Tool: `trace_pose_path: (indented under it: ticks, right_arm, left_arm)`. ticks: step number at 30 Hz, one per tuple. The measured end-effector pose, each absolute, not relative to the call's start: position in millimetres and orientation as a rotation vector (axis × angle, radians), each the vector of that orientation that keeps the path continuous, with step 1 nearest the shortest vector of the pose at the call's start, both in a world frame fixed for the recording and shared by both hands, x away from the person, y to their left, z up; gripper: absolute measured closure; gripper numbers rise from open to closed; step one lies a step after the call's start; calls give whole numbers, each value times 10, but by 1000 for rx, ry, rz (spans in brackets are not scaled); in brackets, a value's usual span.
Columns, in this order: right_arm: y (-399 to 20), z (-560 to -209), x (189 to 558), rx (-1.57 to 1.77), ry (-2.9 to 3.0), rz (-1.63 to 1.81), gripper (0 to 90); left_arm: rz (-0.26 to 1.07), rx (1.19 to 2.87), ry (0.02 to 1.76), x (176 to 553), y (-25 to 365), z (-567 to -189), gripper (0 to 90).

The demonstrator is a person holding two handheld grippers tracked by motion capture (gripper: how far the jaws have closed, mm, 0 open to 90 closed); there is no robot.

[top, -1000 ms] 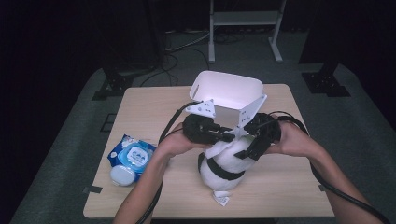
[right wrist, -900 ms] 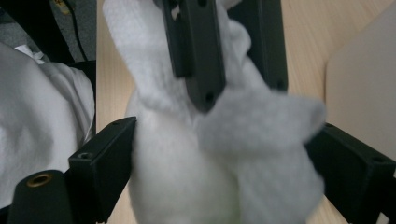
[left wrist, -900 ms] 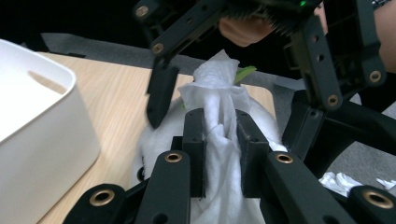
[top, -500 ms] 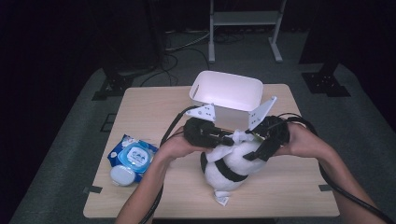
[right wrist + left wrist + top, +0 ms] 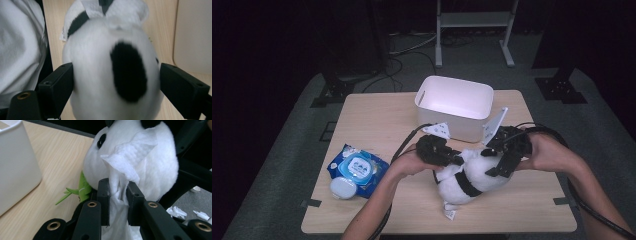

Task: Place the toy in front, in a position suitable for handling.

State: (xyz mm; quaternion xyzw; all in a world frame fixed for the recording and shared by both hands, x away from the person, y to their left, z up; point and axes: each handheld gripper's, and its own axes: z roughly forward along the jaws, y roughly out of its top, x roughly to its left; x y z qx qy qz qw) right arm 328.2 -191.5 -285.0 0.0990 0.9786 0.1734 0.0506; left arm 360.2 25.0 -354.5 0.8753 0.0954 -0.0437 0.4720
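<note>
**Wiping the plush panda: grip check and risks**

Plush panda (image 5: 472,175) lies on the table (image 5: 377,120) toward its near edge, just in front of the white bin (image 5: 455,106), between the two hands. A white wet wipe (image 5: 130,157) is draped over the side of its head, below the eye, in the left gripper view.

Risks, as judged:
- The wipe is pinched only by a bunched middle section. A drag across the fur could pull it out of the jaws or leave it folded, so little of it would clean.
- The plush is soft and round. The right jaws straddle the head at its widest, so a hard push from the left could roll or squeeze the head out sideways.
- The bin stands close behind; a slip could knock the panda against it.

Jaws:
- Left gripper (image 5: 117,195): nearly closed, clamped on the wipe, which is pressed to the panda's head.
- Right gripper (image 5: 115,82): jaws spread wide, one on each side of the head and against the fur; they have just been opening slightly, head between them.

Outward: the blue wipes pack (image 5: 358,166) lies at the table's left, well apart.
</note>
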Motion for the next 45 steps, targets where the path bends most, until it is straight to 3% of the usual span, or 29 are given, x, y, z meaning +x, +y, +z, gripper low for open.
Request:
trace_pose_path:
  ticks: [9,18,23,27,39,45]
  right_arm:
    - [-1643,-3151,3282,274,3076,360,97]
    - [-1931,-3321,3416,397,3115,328,121]
    - [-1972,-3367,3421,414,3119,341,120]
    - [-1877,-3335,3402,372,3110,391,172]
    - [-1569,-3524,3462,368,3178,508,84]
    - [-1470,-3678,3449,352,3254,562,178]
  left_arm:
    - [-111,2176,193,3525,73,-3545,760]
    - [-96,2171,243,3575,271,-3582,757]
    - [-104,2169,229,3578,200,-3601,756]
    - [-124,2167,206,3559,122,-3597,750]
    - [-132,2172,202,3546,113,-3639,750]
    - [-122,2182,209,3530,112,-3648,750]
